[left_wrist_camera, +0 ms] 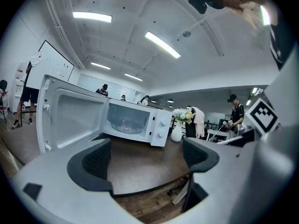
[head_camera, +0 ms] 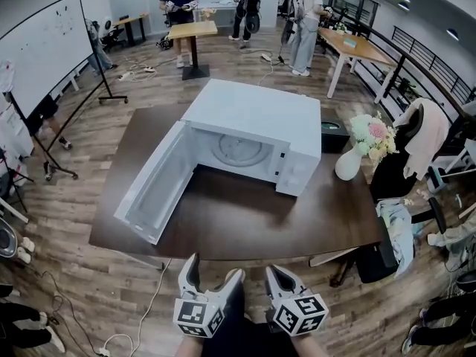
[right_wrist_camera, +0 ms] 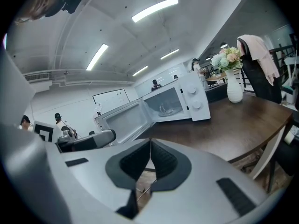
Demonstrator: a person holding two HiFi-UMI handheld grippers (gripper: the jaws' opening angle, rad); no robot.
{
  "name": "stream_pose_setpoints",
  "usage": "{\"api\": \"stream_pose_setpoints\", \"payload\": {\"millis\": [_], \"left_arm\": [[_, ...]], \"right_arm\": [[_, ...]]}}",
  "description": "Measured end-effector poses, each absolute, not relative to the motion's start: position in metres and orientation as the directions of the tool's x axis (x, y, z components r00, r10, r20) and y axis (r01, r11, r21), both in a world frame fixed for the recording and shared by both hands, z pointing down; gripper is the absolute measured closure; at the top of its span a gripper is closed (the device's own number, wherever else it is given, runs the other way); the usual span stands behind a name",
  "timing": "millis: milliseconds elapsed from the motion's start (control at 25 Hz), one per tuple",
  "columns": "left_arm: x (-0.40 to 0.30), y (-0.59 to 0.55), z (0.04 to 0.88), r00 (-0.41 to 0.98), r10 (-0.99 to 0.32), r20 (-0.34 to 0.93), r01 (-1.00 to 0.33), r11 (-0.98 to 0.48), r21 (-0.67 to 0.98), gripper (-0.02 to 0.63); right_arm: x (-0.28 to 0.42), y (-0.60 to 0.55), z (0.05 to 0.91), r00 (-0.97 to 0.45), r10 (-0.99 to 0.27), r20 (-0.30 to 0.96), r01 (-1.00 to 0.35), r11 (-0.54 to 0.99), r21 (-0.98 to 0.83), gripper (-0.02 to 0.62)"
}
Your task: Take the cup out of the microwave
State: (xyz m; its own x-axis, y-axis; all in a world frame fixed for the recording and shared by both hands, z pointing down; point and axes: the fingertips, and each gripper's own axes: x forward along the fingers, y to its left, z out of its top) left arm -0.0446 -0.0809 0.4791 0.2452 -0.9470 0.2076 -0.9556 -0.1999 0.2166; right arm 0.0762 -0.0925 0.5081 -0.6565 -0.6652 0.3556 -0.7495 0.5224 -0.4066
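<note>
A white microwave (head_camera: pixel 256 125) stands on the dark wooden table (head_camera: pixel 245 214), its door (head_camera: pixel 152 188) swung fully open to the left. In the right gripper view a clear glass cup (right_wrist_camera: pixel 164 109) sits on the turntable inside; in the left gripper view the cup (left_wrist_camera: pixel 124 123) shows only as a faint glassy shape. Both grippers hang below the table's near edge, well short of the microwave. My left gripper (head_camera: pixel 213 272) is open, with nothing between its pads (left_wrist_camera: pixel 98 160). The right gripper (head_camera: pixel 277 274) is shut and empty, its pads (right_wrist_camera: pixel 140 160) pressed together.
A white vase of flowers (head_camera: pixel 349 162) stands at the table's right end, a black box (head_camera: pixel 335 136) behind the microwave. To the right is a chair draped with clothes (head_camera: pixel 416 140), to the left a whiteboard (head_camera: pixel 44 50). Several people stand far back. Cables (head_camera: pixel 145 314) trail on the floor.
</note>
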Motion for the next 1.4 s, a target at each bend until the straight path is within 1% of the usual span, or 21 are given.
{"api": "stream_pose_setpoints", "payload": {"millis": [840,1040,1400], "left_arm": [[-0.085,-0.235,0.49,0.309,-0.922,0.233,-0.936,-0.252,0.246,0.151],[-0.091,-0.273,0.499,0.342,-0.905,0.254,-0.928,-0.283,0.241,0.15],[-0.101,-0.339,0.512,0.393,-0.882,0.261,-0.91,-0.332,0.248,0.151]], "right_arm": [[0.042,-0.235,0.506,-0.602,-0.699,0.387,-0.794,0.473,-0.381,0.6],[0.034,-0.261,0.511,-0.604,-0.69,0.399,-0.792,0.465,-0.395,0.6],[0.021,-0.301,0.523,-0.583,-0.69,0.428,-0.81,0.459,-0.365,0.6]]}}
